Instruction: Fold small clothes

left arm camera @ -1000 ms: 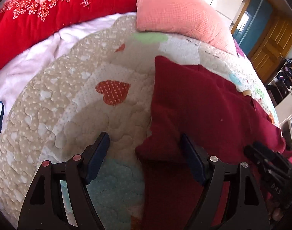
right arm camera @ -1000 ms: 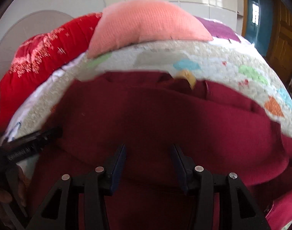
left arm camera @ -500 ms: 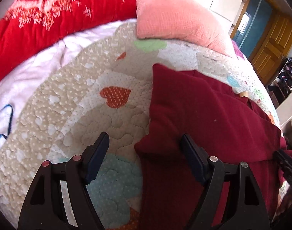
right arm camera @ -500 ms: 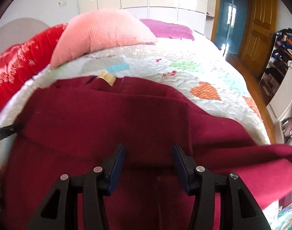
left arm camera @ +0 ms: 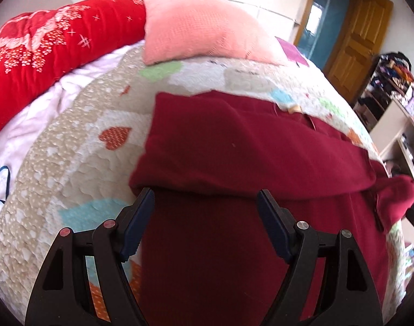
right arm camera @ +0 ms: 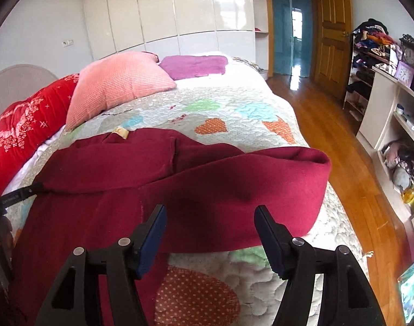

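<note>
A dark red garment [left arm camera: 234, 157] lies spread on the quilted bed, its upper part folded down over the lower part. In the right wrist view the same garment [right arm camera: 125, 174] shows a loose sleeve [right arm camera: 261, 190] lying across toward the bed's right edge, and a tan neck label [right arm camera: 122, 132]. My left gripper [left arm camera: 205, 203] is open and empty, just above the fold edge. My right gripper [right arm camera: 210, 218] is open and empty, hovering over the sleeve. The left gripper's tip shows at the left edge of the right wrist view [right arm camera: 16, 196].
A patchwork quilt [right arm camera: 220, 114] covers the bed. A pink pillow [right arm camera: 117, 87], a red duvet [left arm camera: 44, 51] and a purple cloth [right arm camera: 193, 66] lie at the head. Wooden floor [right arm camera: 329, 125], shelves [right arm camera: 391, 103] and a door [right arm camera: 331, 27] are to the right.
Both grippers have pulled back and swung right. The right gripper has opened wider and now looks over the sleeve and the bed's right edge. The left gripper now sits over the fold.
</note>
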